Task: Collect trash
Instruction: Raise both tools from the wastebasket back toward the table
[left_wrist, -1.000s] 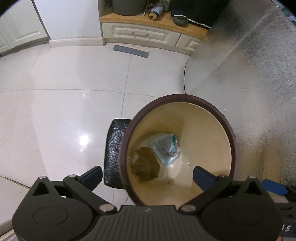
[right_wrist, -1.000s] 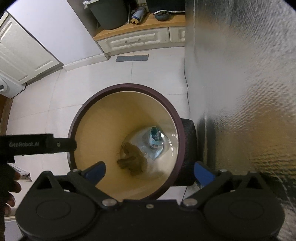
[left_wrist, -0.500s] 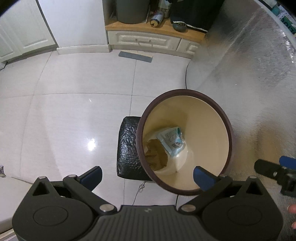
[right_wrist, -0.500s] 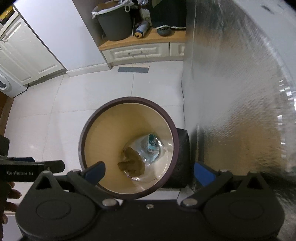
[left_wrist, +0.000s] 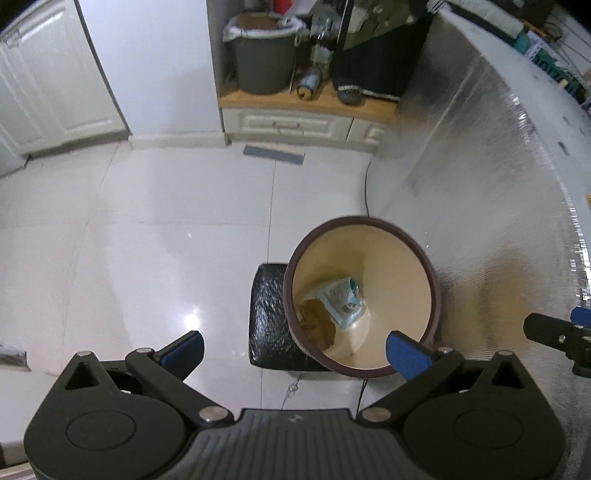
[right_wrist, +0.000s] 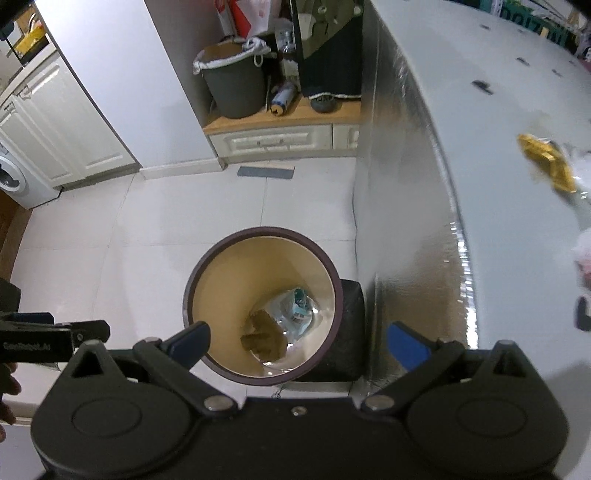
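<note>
A pale tiled floor (left_wrist: 147, 229) fills the left and middle of both views, with white panelled cupboard doors (left_wrist: 44, 92) at the upper left and, at the top centre, a low wooden-topped cabinet (left_wrist: 306, 118) carrying a grey bucket (left_wrist: 262, 55) lined with a white bag; a washing machine (right_wrist: 14, 181) shows at the left edge of the right wrist view; a silvery, foil-covered tabletop side (left_wrist: 480, 184) curves down the right of each frame, and in the right wrist view the white tabletop (right_wrist: 498, 110) above it carries a crumpled yellow wrapper (right_wrist: 546, 162) at the right edge, blurred; the trash bin (left_wrist: 424, 258), cream inside with a dark maroon rim, stands on the floor just beside the foil side, with a black textured cushion-like block (left_wrist: 269, 317) touching its outer wall; at the bottom of the bin lie a brown crumpled piece of paper (left_wrist: 314, 317) and a clear packet with blue-green print (left_wrist: 341, 301), touching one another; the left gripper (left_wrist: 293, 349) sits at the lower centre of its frame, its blue-tipped fingers (left_wrist: 186, 345) spread wide with nothing between them, above the floor and the near rim of the bin; the right gripper (right_wrist: 297, 343) is likewise spread wide and empty, above the bin's near rim; the tip of the left gripper shows at the lower left edge of the right wrist view, with fingertips of a hand (right_wrist: 7, 387) below it.
</note>
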